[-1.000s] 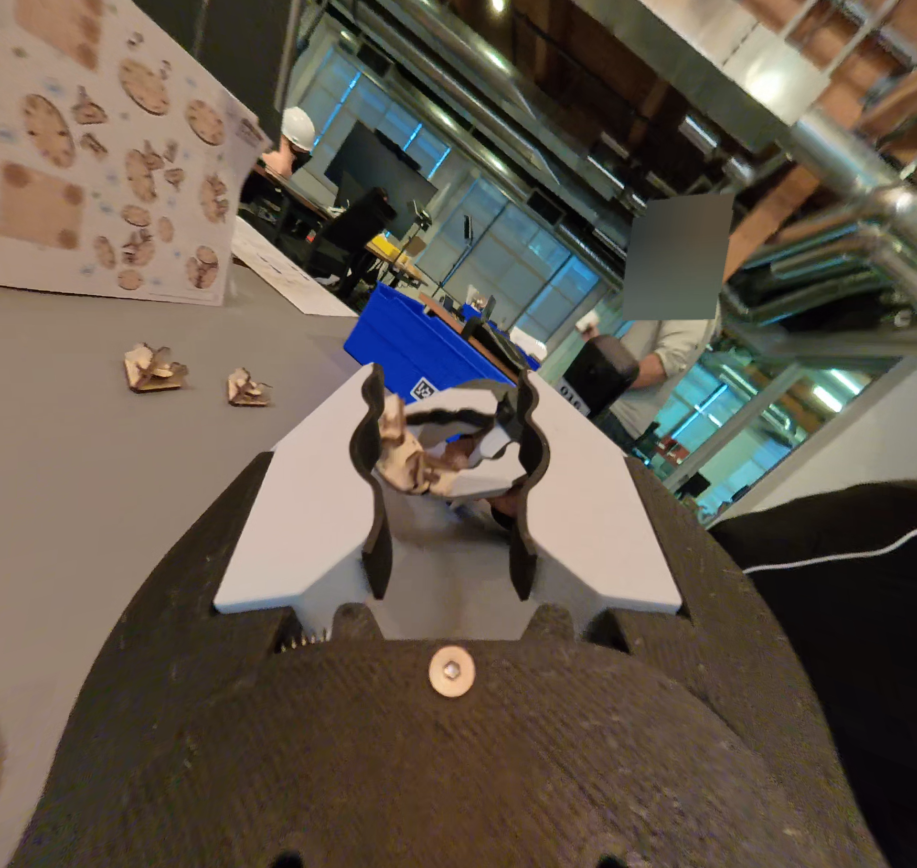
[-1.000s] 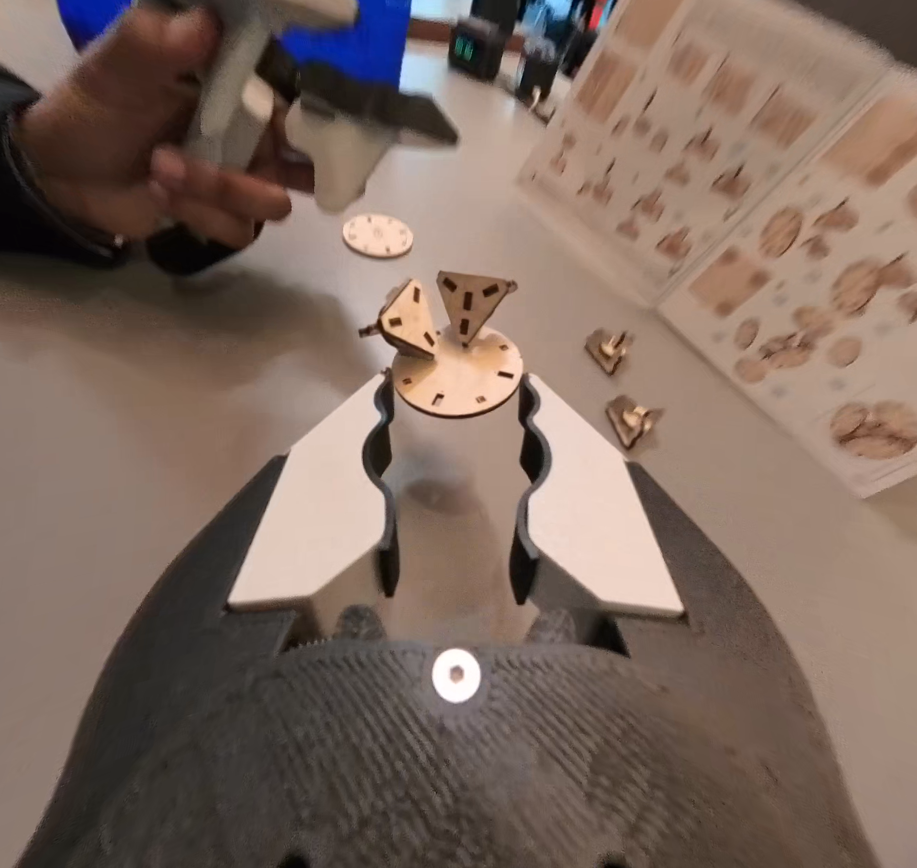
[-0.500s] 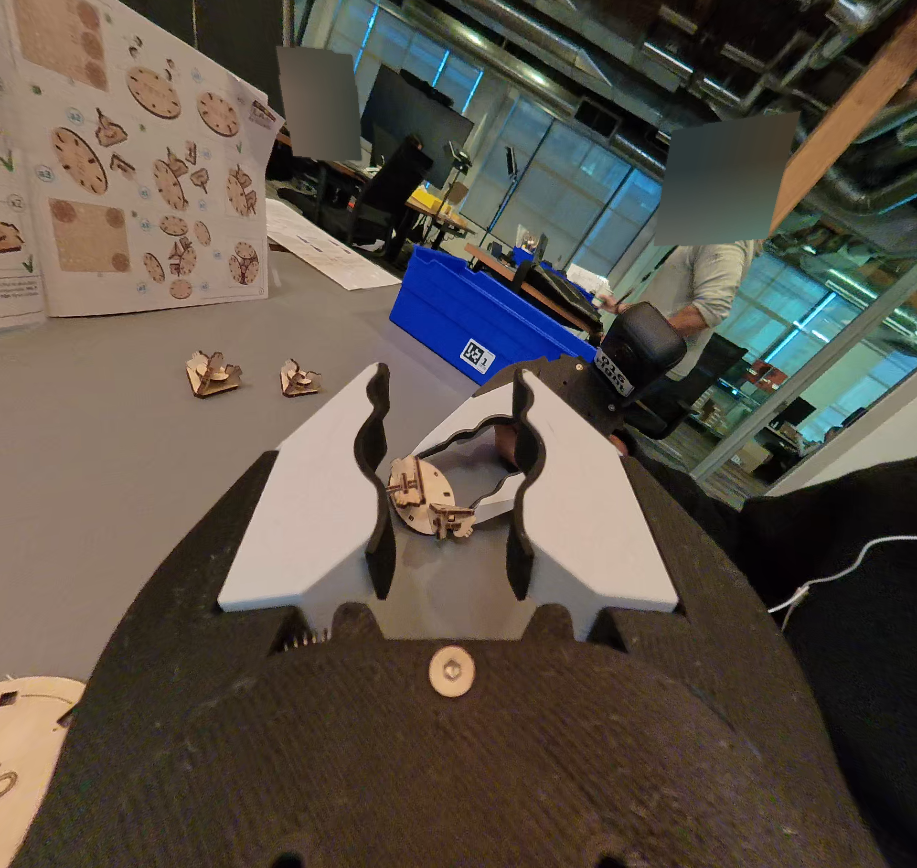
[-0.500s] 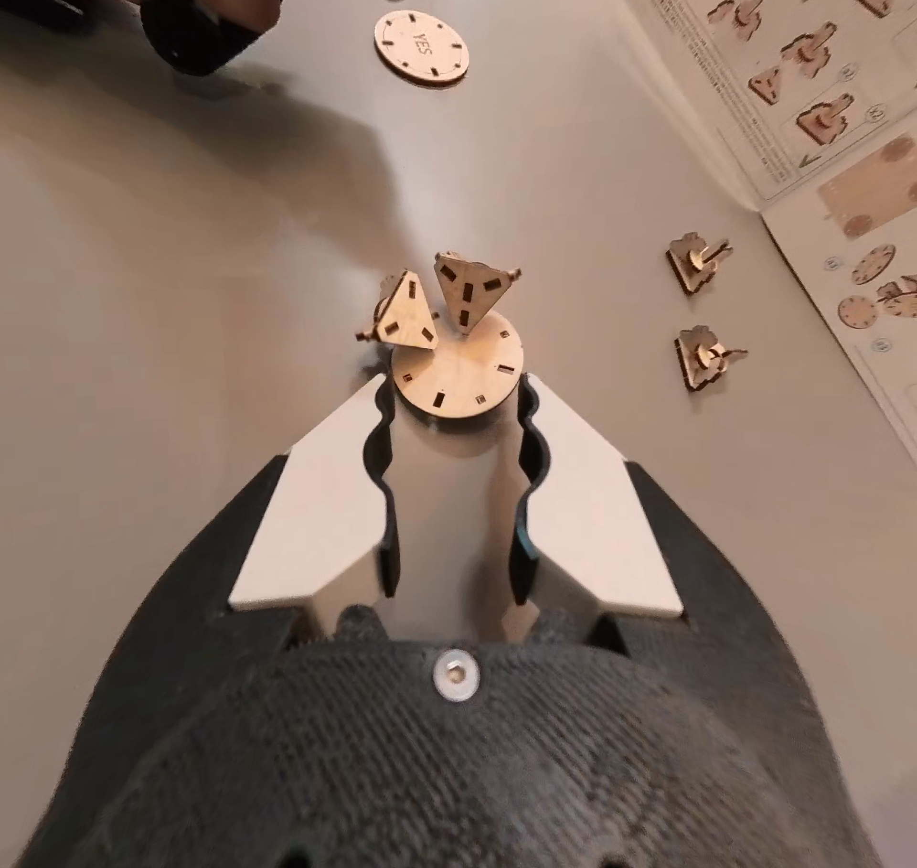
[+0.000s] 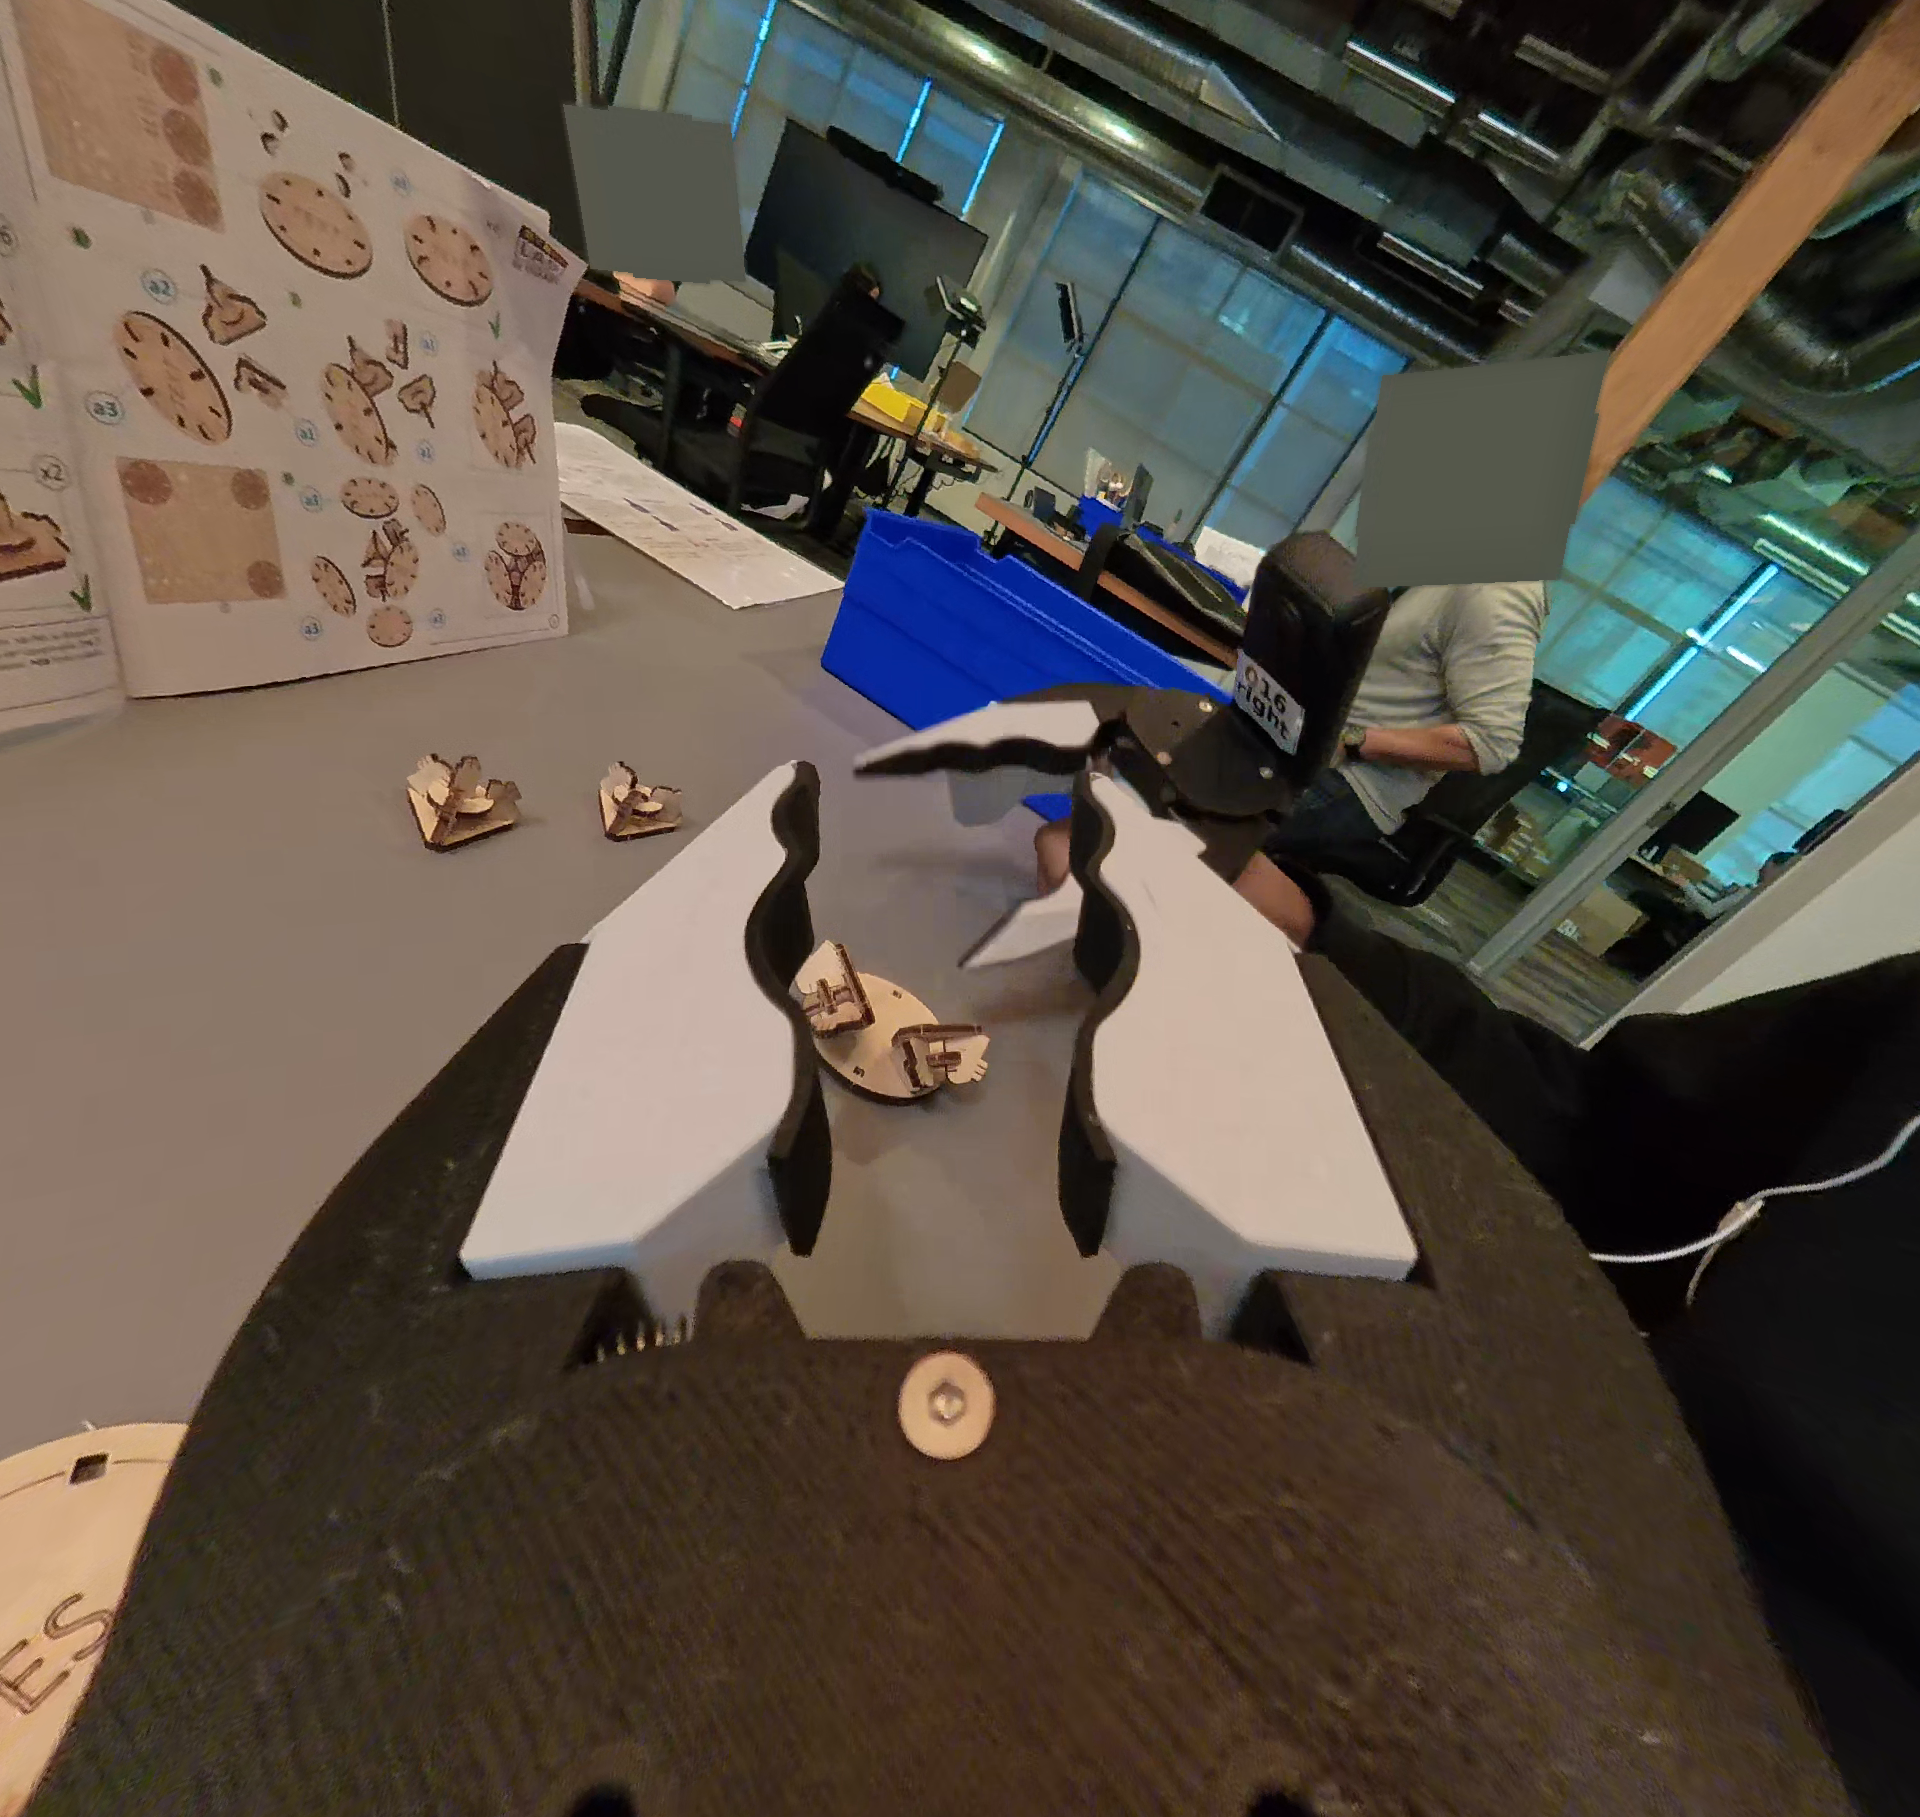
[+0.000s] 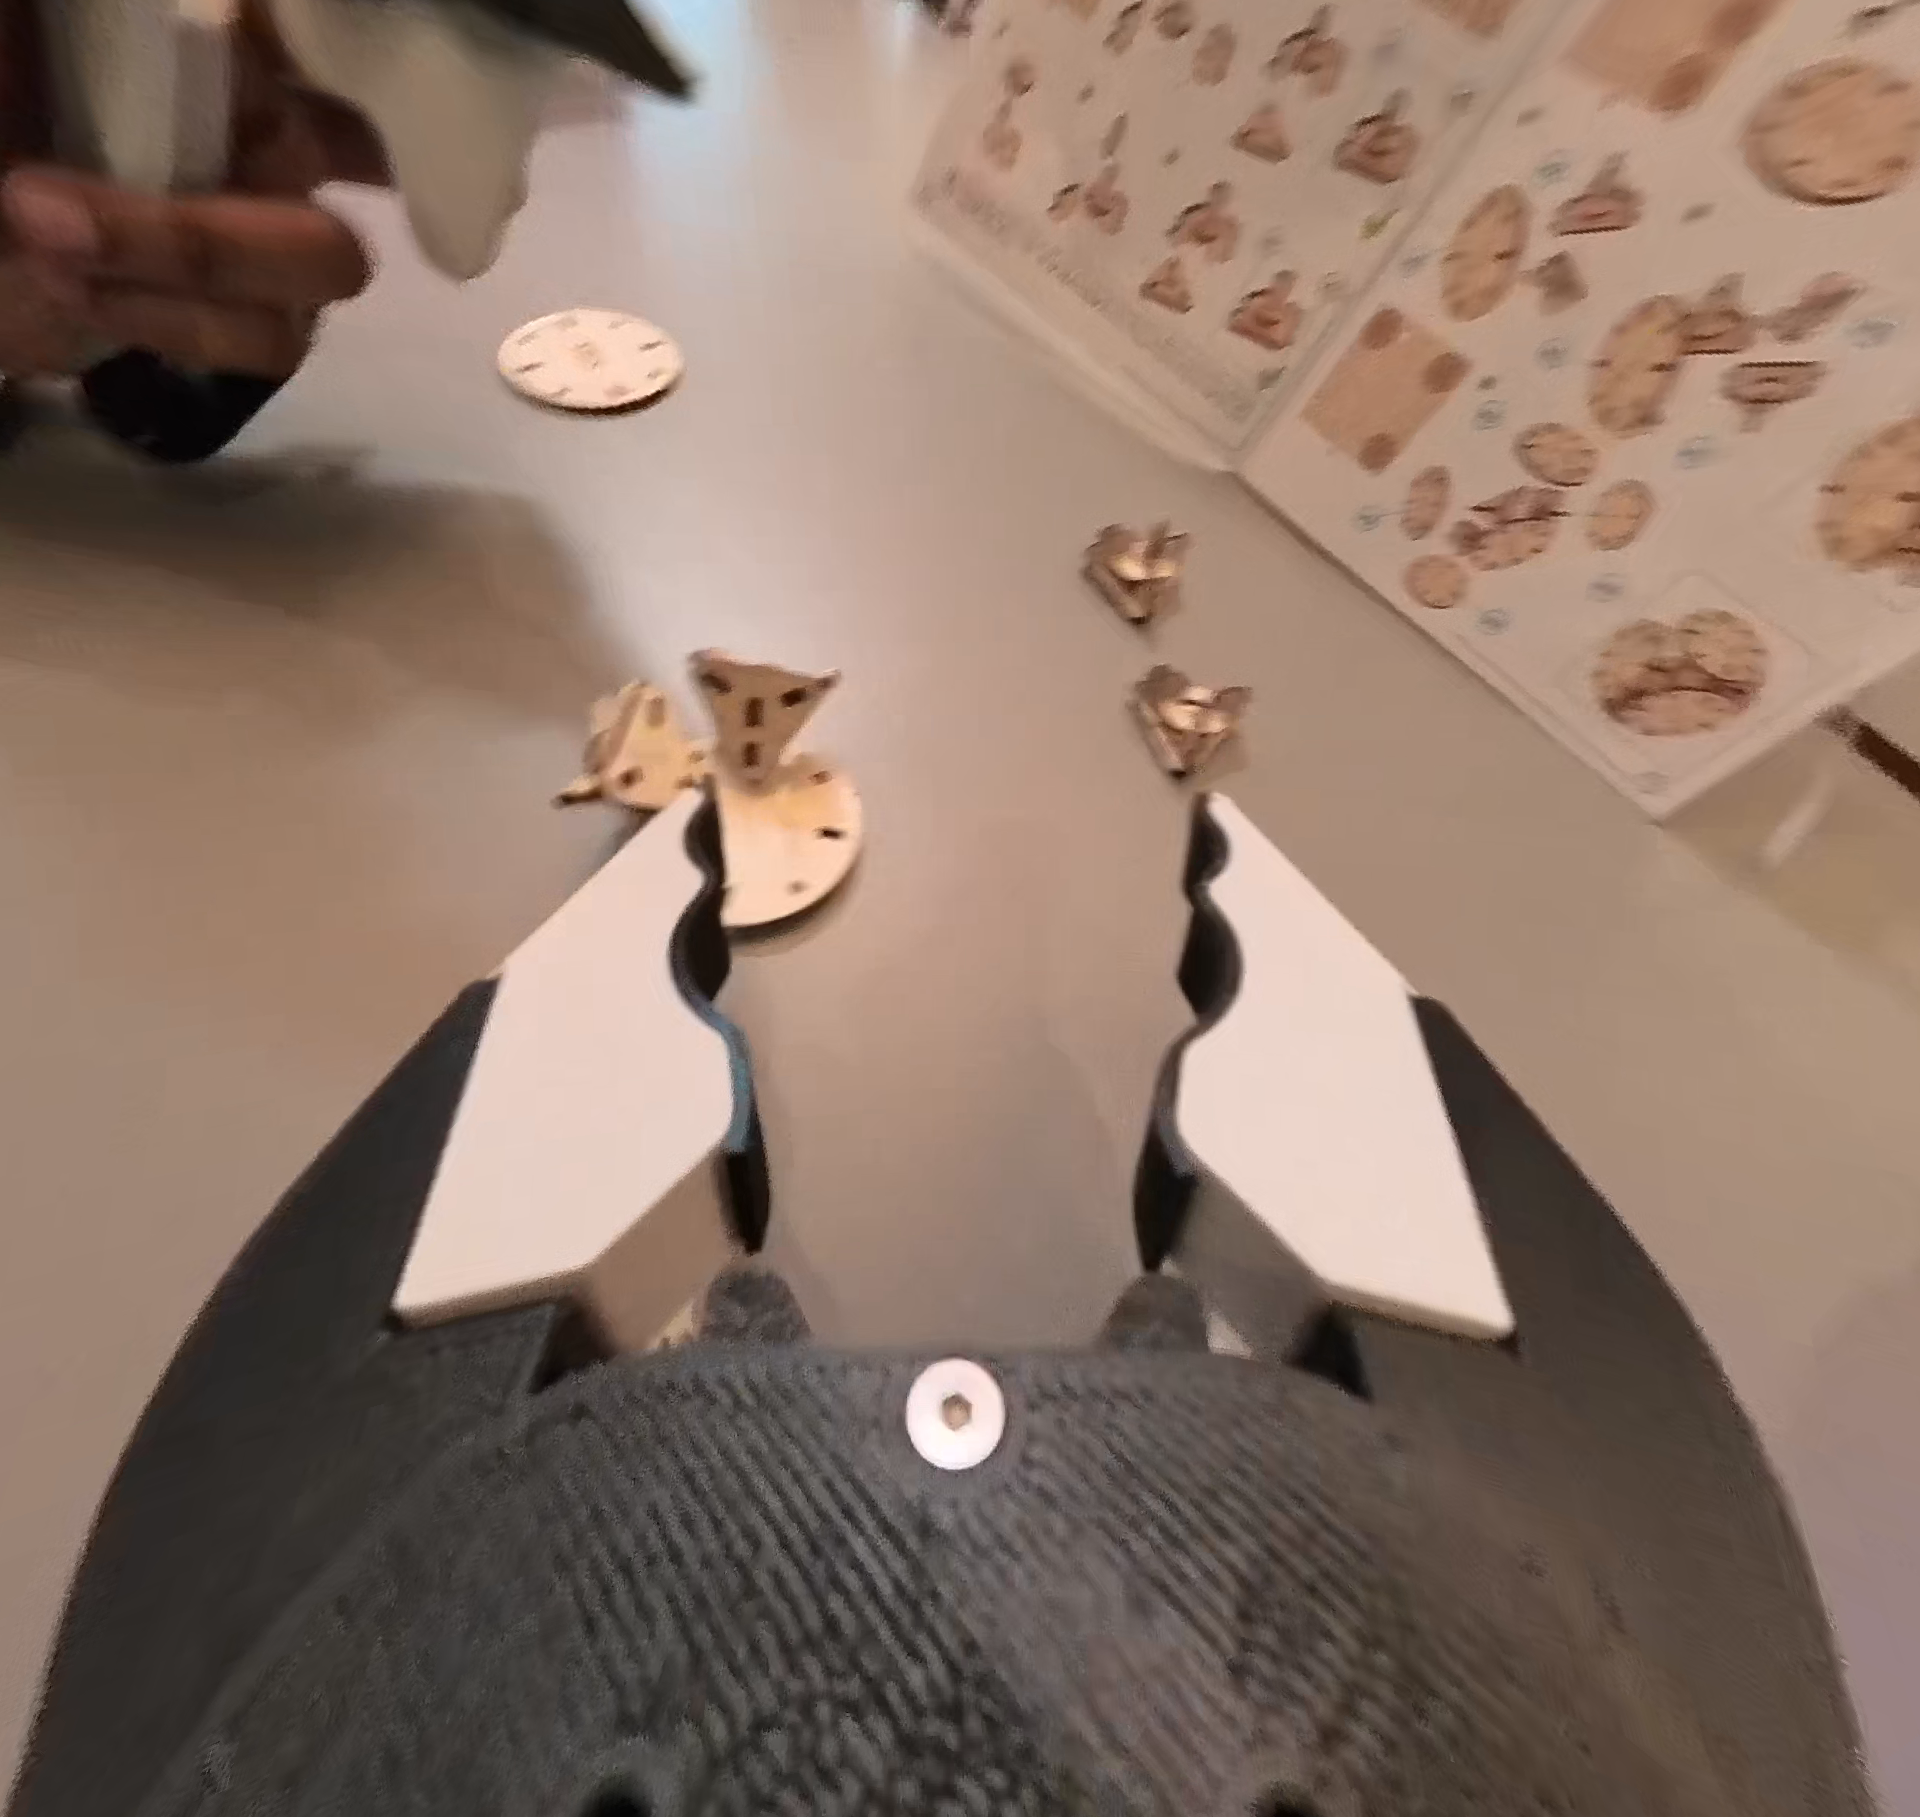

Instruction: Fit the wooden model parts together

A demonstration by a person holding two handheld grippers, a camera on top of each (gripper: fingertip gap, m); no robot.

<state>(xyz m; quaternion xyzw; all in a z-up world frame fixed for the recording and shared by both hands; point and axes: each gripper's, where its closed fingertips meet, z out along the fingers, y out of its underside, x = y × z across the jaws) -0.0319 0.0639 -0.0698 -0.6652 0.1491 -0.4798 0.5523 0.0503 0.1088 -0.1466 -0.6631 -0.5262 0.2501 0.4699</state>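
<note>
The right gripper [image 6: 951, 822] had pinched the round wooden disc [image 6: 790, 858] w/ 2 small wooden bits stuck on it. Now its claw is spread wide & the disc lies on the gray table [image 6: 312, 728], maybe touching one fingertip; pic is blurry. The left gripper [image 5: 940, 801] hangs above, claw half spread, nothing in it.

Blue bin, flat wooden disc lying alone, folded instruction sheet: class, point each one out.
Blue bin [image 5: 966, 624], left wrist view, side wall.
Flat wooden disc [image 6: 589, 359], right wrist view, top face.
Instruction sheet [image 5: 312, 365], left wrist view, printed page.
</note>
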